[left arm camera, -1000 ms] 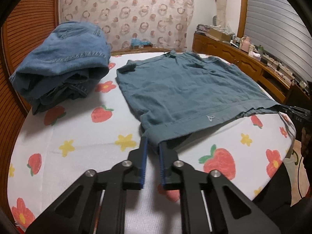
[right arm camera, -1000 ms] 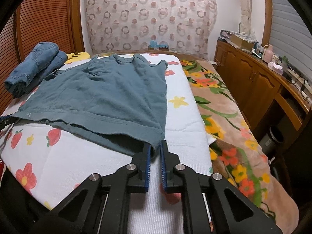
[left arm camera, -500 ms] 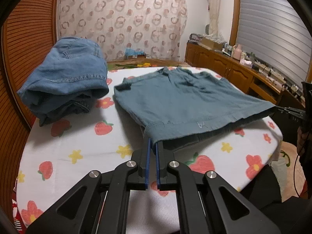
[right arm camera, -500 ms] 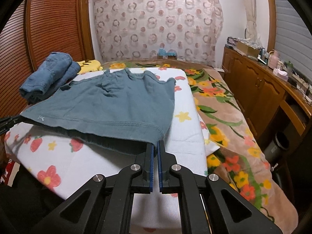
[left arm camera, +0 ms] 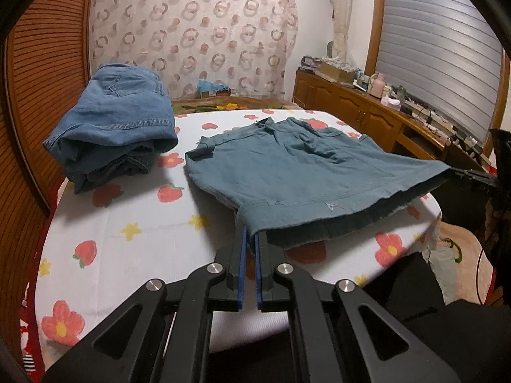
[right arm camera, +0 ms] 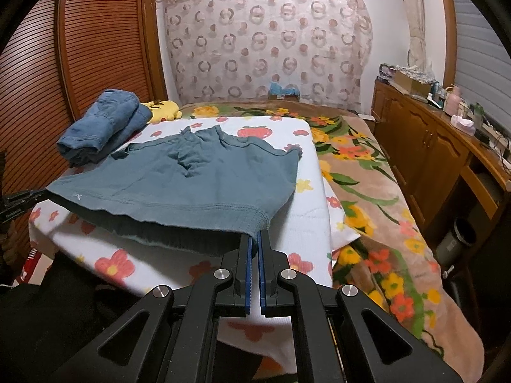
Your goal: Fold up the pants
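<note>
Teal-grey pants [left arm camera: 306, 172] [right arm camera: 191, 178] lie spread on the white flower-print sheet [left arm camera: 134, 242], their near hem lifted off the bed. My left gripper [left arm camera: 250, 234] is shut on the hem's left corner. My right gripper [right arm camera: 255, 237] is shut on the hem's right corner. The hem hangs stretched between the two grippers, casting a shadow on the sheet below. The far waist end still rests on the bed. In the left wrist view the right gripper [left arm camera: 469, 172] shows at the hem's far end.
Folded blue jeans [left arm camera: 115, 127] [right arm camera: 102, 124] sit at the bed's far left by the wooden slatted wall. A yellow plush [right arm camera: 163, 108] lies behind them. A floral blanket [right arm camera: 367, 198] covers the bed's right side. A wooden cabinet [right arm camera: 424, 146] with clutter runs along the right.
Both grippers closed fully on the hem corners and rose, pulling back toward me. The near hem came off the sheet and the pants slid nearer the bed's edge.
</note>
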A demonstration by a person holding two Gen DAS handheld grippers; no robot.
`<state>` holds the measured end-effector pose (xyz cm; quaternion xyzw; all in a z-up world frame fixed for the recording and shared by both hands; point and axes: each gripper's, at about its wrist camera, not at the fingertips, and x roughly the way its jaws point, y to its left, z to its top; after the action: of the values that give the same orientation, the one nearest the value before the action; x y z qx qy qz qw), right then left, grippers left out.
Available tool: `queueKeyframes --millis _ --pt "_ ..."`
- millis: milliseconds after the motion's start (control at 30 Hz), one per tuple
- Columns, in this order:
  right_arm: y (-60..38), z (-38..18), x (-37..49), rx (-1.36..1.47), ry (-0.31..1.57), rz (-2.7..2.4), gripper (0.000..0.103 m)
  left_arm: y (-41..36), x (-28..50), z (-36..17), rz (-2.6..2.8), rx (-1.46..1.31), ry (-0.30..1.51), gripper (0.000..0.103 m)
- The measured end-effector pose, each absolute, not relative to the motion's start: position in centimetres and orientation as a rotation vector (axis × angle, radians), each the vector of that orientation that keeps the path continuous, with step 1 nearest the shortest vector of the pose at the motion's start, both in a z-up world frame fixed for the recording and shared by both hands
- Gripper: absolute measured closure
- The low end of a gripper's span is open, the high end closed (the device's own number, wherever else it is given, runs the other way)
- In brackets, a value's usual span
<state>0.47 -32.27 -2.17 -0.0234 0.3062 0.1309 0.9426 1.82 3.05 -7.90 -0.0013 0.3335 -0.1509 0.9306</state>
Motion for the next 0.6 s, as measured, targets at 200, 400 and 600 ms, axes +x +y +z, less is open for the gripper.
queueKeyframes --millis 200,400,600 --pt "-32.0 -3.8 1.7 -0.042 0.671 0.270 0.100 3.2 2.1 -9.1 -0.306 -0.002 0.730 0.097" --pt "-31.5 -4.3 2.8 -0.048 0.700 0.272 0.100 3.6 1.4 -9.5 -0.309 0.010 0.748 0.087" --pt "-31.6 -4.3 3.4 -0.027 0.718 0.266 0.100 5.0 1.6 -9.2 -0.286 -0.025 0.738 0.043"
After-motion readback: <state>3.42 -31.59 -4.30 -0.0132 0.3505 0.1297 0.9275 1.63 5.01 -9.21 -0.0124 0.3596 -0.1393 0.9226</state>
